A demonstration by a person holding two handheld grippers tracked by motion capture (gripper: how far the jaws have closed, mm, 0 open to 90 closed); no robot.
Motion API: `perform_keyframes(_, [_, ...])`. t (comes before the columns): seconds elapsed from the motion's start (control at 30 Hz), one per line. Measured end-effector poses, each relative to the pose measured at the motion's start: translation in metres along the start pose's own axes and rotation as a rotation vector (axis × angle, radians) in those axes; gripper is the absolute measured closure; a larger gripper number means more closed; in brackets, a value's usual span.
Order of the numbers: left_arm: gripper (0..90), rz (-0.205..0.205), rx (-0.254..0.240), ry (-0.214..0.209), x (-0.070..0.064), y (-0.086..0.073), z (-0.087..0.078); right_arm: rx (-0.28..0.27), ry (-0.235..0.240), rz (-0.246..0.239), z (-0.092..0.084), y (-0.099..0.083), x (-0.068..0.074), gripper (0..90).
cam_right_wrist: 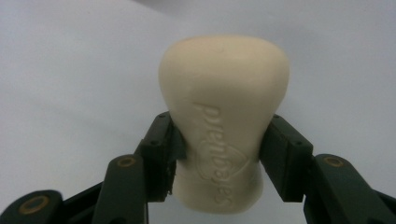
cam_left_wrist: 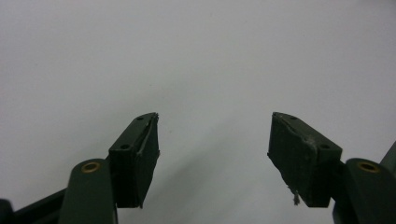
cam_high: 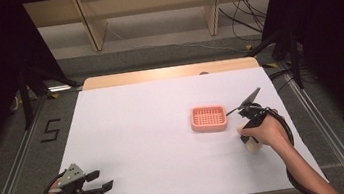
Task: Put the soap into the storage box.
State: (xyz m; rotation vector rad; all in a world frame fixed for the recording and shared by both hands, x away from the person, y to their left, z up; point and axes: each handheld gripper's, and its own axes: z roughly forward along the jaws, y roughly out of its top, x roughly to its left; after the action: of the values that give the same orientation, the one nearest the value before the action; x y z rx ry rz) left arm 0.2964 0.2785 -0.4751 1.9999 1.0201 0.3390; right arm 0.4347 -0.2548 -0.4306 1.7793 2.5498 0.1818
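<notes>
Your right gripper (cam_right_wrist: pixel 219 163) clamps soap bar (cam_right_wrist: pixel 223 126), just right of pink soap dish (cam_high: pixel 208 118). Likely step: carry to dish. Next: lift, centre over dish, lower. Left gripper (cam_left_wrist: pixel 212 158) gapes idle.

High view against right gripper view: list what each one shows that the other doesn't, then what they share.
High view alone: the pink slotted soap dish on the white table, the left gripper open near the front left corner, and the person's hands and forearms. Right gripper view alone: the lettering pressed into the soap bar, and the two black jaws pressed against its narrow waist. Shared: the right gripper, shut on the cream soap bar to the right of the dish, and the white table surface.
</notes>
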Motion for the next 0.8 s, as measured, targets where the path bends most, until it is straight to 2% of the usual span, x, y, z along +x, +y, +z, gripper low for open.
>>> perform_keyframes(0.03, [33.0, 0.000, 0.000, 0.000, 0.000, 0.000, 0.000, 0.003, 0.003, -0.001, -0.001, 0.000, 0.000, 50.4])
perform_keyframes(0.07, [33.0, 0.001, 0.001, 0.000, 0.000, 0.000, 0.000, -0.016, -0.003, 0.002, -0.001, 0.000, 0.000, 50.4])
perform_keyframes(0.13, [33.0, -0.002, -0.010, 0.006, 0.000, 0.000, 0.001, -0.003, -0.001, -0.017, -0.003, 0.000, -0.001, 50.4])
perform_keyframes(0.17, [33.0, -0.003, -0.008, 0.003, 0.000, 0.000, 0.001, -0.020, -0.007, -0.014, -0.004, 0.000, 0.000, 50.4])
perform_keyframes(0.3, [33.0, -0.001, -0.005, 0.004, 0.000, 0.000, 0.001, -0.028, -0.014, -0.041, -0.008, 0.002, 0.000, 50.4])
perform_keyframes(0.4, [33.0, -0.001, -0.007, 0.004, 0.000, 0.000, 0.001, -0.017, -0.017, -0.075, -0.011, 0.003, 0.000, 50.4])
perform_keyframes(0.43, [33.0, -0.002, -0.004, 0.003, 0.000, 0.000, 0.001, -0.033, -0.023, -0.086, -0.011, 0.003, 0.000, 50.4])
perform_keyframes(0.47, [33.0, -0.003, -0.005, 0.004, 0.000, 0.000, 0.001, -0.030, -0.032, -0.118, -0.011, 0.004, 0.000, 50.4])
perform_keyframes(0.5, [33.0, -0.002, -0.005, 0.004, 0.000, 0.000, 0.001, -0.021, -0.034, -0.123, -0.012, 0.005, 0.000, 50.5])
perform_keyframes(0.53, [33.0, -0.002, -0.004, 0.006, 0.000, -0.001, 0.001, -0.034, -0.030, -0.143, -0.011, 0.005, 0.000, 50.4])
perform_keyframes(0.6, [33.0, -0.002, -0.005, 0.005, 0.000, 0.000, 0.001, -0.033, -0.038, -0.136, -0.012, 0.005, 0.002, 50.4])
perform_keyframes(0.67, [33.0, -0.004, -0.004, 0.005, 0.000, -0.001, 0.001, -0.046, -0.043, -0.170, -0.013, 0.005, 0.001, 50.4])
perform_keyframes(0.7, [33.0, -0.004, -0.003, 0.005, 0.000, -0.001, 0.001, -0.032, -0.042, -0.190, -0.014, 0.006, 0.000, 50.4])
perform_keyframes(0.73, [33.0, -0.002, -0.003, 0.005, 0.000, -0.001, 0.001, -0.059, -0.053, -0.222, -0.014, 0.006, -0.001, 50.5])
perform_keyframes(0.8, [33.0, -0.002, -0.003, 0.005, 0.000, -0.001, 0.001, -0.069, -0.047, -0.228, -0.014, 0.006, 0.000, 50.4])
